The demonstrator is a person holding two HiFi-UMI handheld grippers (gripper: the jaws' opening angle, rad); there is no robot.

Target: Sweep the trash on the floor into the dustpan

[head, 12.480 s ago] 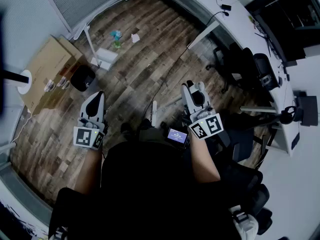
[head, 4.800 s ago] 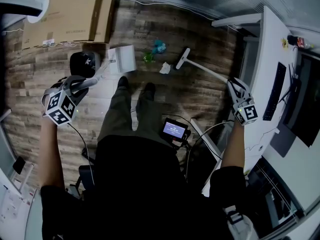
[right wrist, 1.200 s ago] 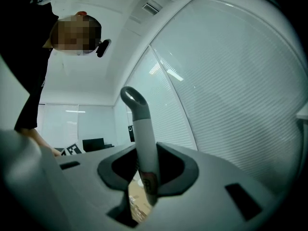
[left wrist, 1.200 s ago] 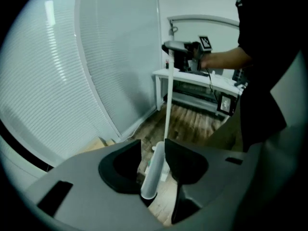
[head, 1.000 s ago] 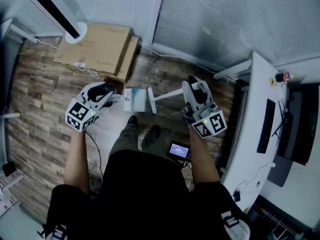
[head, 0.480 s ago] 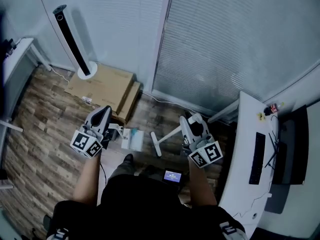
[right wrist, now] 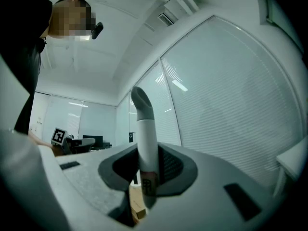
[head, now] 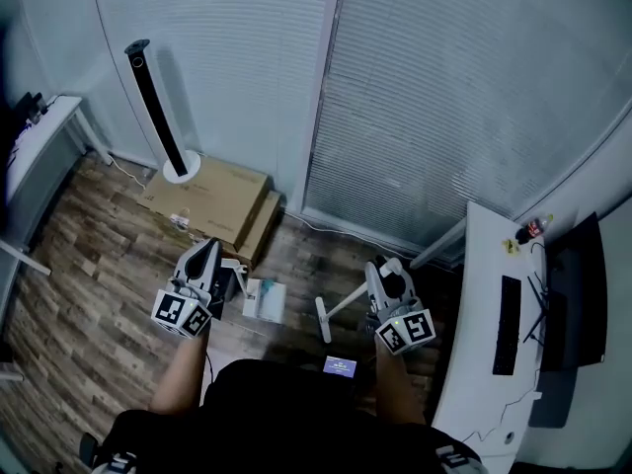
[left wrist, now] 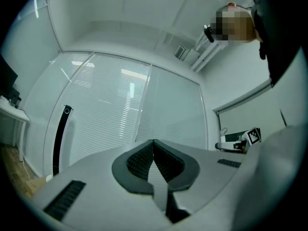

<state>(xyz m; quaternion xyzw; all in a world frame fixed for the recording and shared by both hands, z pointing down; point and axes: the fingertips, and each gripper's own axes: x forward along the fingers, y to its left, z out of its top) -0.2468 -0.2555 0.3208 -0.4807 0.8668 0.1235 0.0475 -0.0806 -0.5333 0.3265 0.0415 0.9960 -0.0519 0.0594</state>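
One claw (head: 384,268) (right) grips broom (head: 324,320).

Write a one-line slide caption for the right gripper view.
Right gripper clamps a white broom handle, its grey tip raised against slatted window blinds.

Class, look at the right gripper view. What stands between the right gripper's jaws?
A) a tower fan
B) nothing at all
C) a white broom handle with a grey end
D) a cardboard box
C: in the right gripper view the right gripper is closed on the white broom handle, whose grey end sticks up past the jaws.
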